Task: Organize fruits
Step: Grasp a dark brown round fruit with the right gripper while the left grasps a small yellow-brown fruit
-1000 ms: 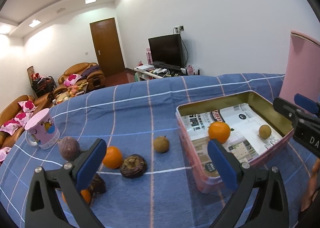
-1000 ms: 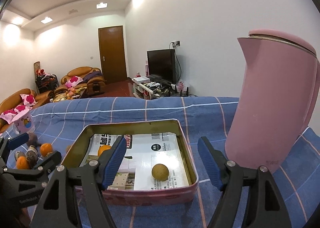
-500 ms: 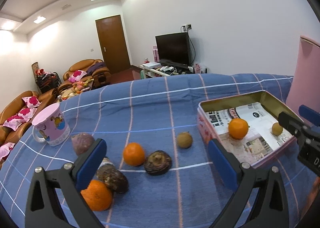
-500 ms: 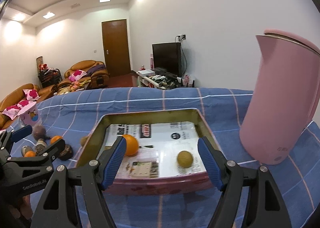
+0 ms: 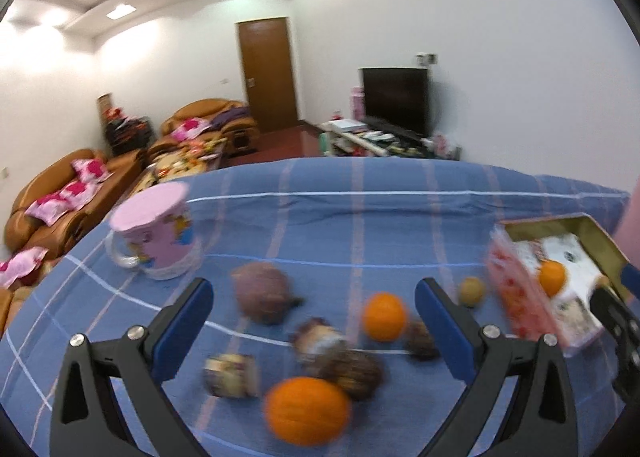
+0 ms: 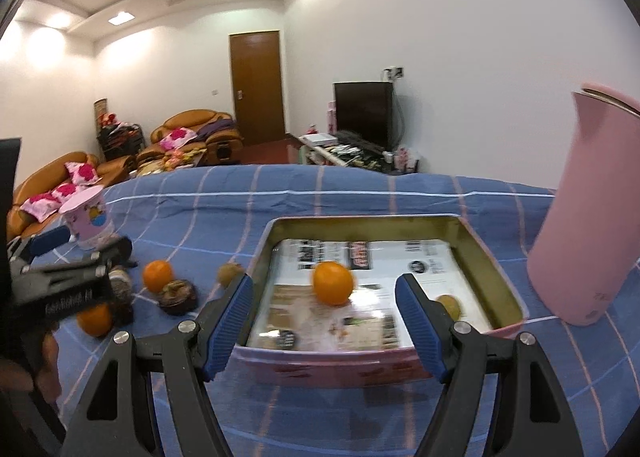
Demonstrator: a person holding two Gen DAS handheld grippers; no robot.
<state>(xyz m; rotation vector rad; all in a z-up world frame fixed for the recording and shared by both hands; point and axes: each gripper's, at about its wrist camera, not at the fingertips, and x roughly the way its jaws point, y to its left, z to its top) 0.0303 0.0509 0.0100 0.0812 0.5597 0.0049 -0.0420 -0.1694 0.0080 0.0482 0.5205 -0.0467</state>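
Left gripper [image 5: 314,323]: had swung left since the earlier frame, jaws wide, empty, over loose fruits [image 5: 306,409] on the blue cloth [image 5: 360,217]. Right gripper [image 6: 324,321]: spread, empty, before the tin [image 6: 496,257]. Tin held one orange [image 6: 333,283]; next pick probably imminent.

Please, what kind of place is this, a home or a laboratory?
Most likely a home living room. There are brown sofas with pink cushions, a television on a low stand, and a wooden door. The fruit lies on a table with a blue checked cloth.
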